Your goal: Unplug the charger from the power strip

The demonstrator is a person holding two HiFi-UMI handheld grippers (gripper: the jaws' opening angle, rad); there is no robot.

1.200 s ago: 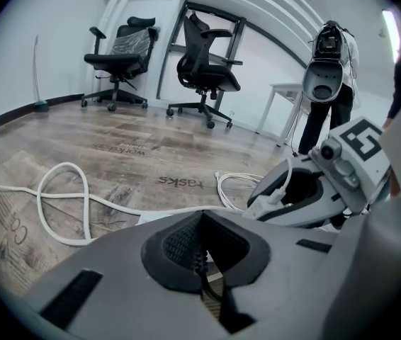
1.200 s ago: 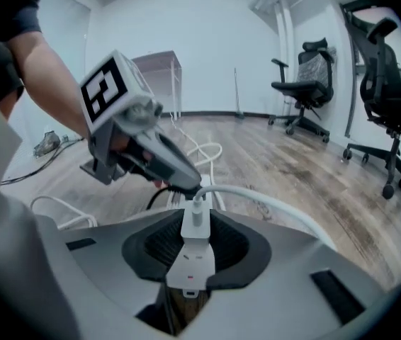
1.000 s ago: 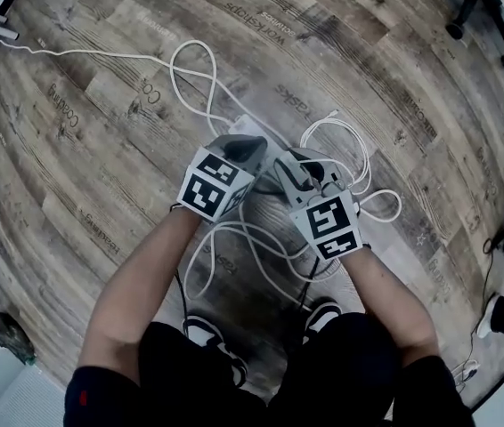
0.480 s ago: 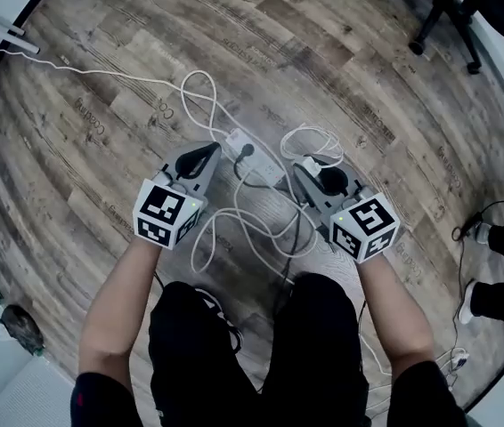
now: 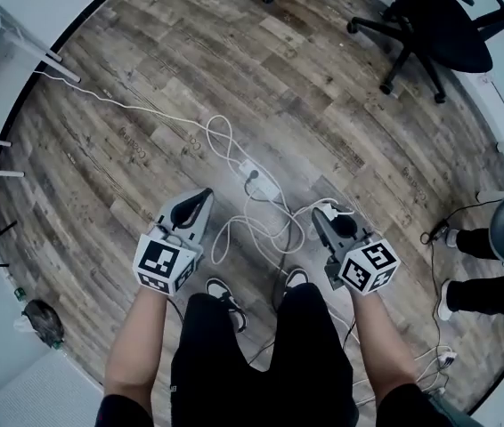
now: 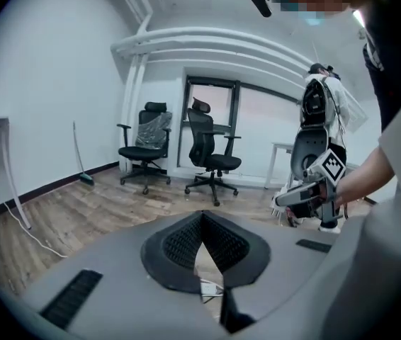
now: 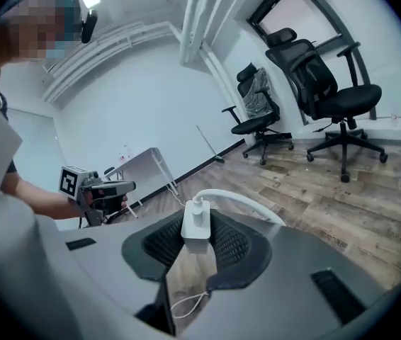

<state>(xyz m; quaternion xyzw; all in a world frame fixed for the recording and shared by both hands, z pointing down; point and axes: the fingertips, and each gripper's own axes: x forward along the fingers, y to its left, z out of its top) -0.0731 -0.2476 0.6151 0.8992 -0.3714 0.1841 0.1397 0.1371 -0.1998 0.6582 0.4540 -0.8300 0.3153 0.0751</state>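
Charger (image 7: 195, 225) is clamped upright in the right gripper (image 5: 321, 216), well clear of the power strip (image 5: 259, 178) on its right side; left gripper (image 5: 203, 198) sits closed and empty on the strip's left.

The floor (image 5: 145, 105) is matt, grainy, grey-brown wood planking. The charger (image 7: 195, 227) is smooth white plastic. The right claw (image 7: 196, 217) is matt grey plastic with black ribbed pads (image 7: 159, 244).
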